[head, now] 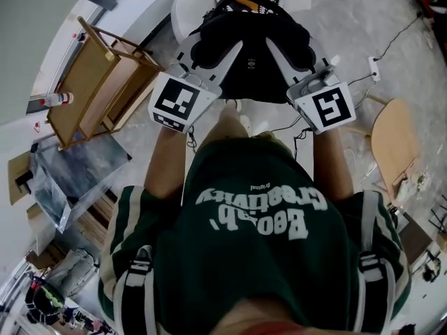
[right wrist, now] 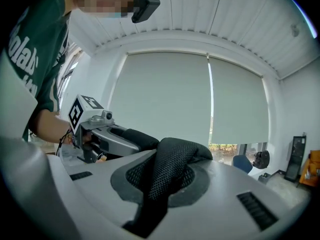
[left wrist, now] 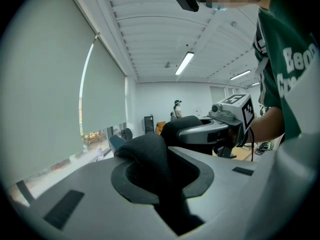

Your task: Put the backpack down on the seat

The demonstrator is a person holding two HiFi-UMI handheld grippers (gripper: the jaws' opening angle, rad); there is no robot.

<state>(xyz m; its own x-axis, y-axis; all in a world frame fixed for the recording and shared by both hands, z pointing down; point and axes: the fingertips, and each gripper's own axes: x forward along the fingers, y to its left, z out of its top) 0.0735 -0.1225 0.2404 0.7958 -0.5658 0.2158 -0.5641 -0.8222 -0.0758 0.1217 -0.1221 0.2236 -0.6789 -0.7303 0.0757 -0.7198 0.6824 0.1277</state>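
With the left claw [left wrist: 157,176] and right claw [right wrist: 160,184] each clenched on a mesh strap [right wrist: 172,166], the backpack [head: 251,72] hangs between them by the far white seat [head: 187,9], so I'd lower both sides together, level, before releasing.

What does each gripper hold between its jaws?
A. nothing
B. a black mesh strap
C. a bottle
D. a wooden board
B: in its own view, the left gripper is shut on a black mesh strap of the backpack, and the right gripper is shut on another such strap.
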